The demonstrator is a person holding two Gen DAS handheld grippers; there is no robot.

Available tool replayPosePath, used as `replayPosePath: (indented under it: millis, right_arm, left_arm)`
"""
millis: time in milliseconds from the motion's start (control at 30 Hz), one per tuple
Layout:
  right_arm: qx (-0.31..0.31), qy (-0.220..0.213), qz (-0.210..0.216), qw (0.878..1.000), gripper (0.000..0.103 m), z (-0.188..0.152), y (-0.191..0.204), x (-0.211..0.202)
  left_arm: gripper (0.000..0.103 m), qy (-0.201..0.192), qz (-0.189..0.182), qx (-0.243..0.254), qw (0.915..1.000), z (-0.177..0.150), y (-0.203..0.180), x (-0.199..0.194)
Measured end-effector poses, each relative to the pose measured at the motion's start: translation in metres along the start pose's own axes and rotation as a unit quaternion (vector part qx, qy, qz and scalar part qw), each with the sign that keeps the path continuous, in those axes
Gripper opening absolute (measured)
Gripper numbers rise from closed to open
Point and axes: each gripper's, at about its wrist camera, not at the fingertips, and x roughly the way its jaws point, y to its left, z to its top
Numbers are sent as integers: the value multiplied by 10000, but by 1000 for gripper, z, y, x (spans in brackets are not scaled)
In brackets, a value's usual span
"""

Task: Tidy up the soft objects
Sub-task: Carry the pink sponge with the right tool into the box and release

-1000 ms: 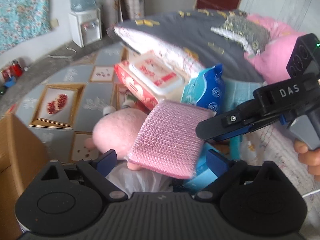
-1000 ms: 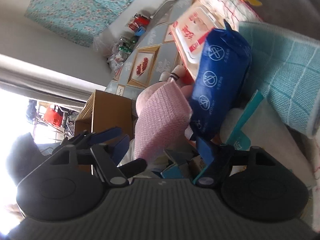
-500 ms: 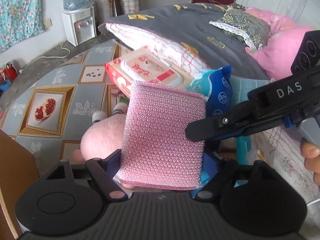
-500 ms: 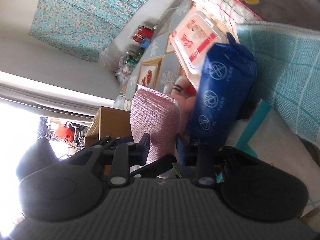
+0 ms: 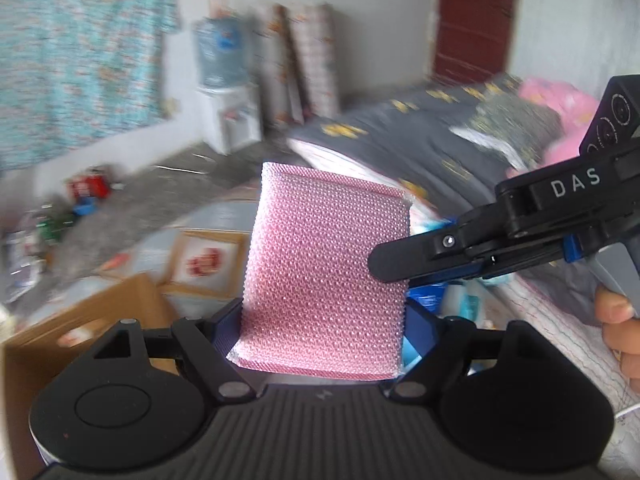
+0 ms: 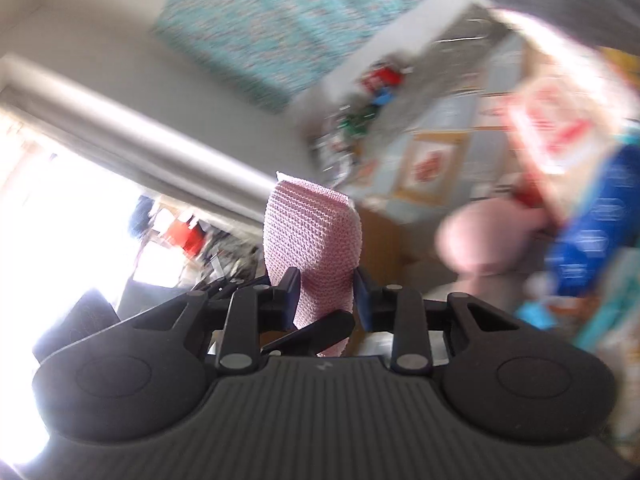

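Lying behind, blurred: bed point(image 5: 460, 148) with grey quilt, then cardboard box point(image 5: 92, 320) on the floor at lower left. Held up above both: pink sponge point(image 5: 324, 280). Gripped across its wide faces by left tongs point(image 5: 324, 332), and pinched at its right edge by right tongs point(image 6: 326, 294), both clenched on it. Seen at far right: fingers point(image 5: 618, 332).

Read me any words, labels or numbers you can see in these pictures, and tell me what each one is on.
"DAS": white letters on the black body of the right gripper, seen from the left wrist view.
Red and white pack: its print is too blurred to read.
Blue pack: its markings are too blurred to read.
Water bottle label: blurred, unreadable.
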Motion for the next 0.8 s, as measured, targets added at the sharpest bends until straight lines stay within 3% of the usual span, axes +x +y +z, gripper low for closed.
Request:
replayPosePath:
  millis: [167,300,533,667,800]
  right_arm:
    - [-362,721,341,9962,30,-14,70,73]
    - [-420,1441,311,9882,30,-24,103,154]
    - [-21,2256,-286,9738,32,-26,90,281]
    - [216,2345,-657,9696,33,-16,66,326]
    - [312,2368,-888,9670,33,-9,44,356]
  left_arm:
    - [83,-105,753,-595,9953,-32,60,-57]
    - [83,123,1225,-1179,9854,-62,119,-72]
    - [83,736,1498,-1799,9694,-96,210,-19]
    - [83,982,1469,-2074,9622,-98,241,28]
    - [84,1182,1585,-2031,9590,-110,255,56]
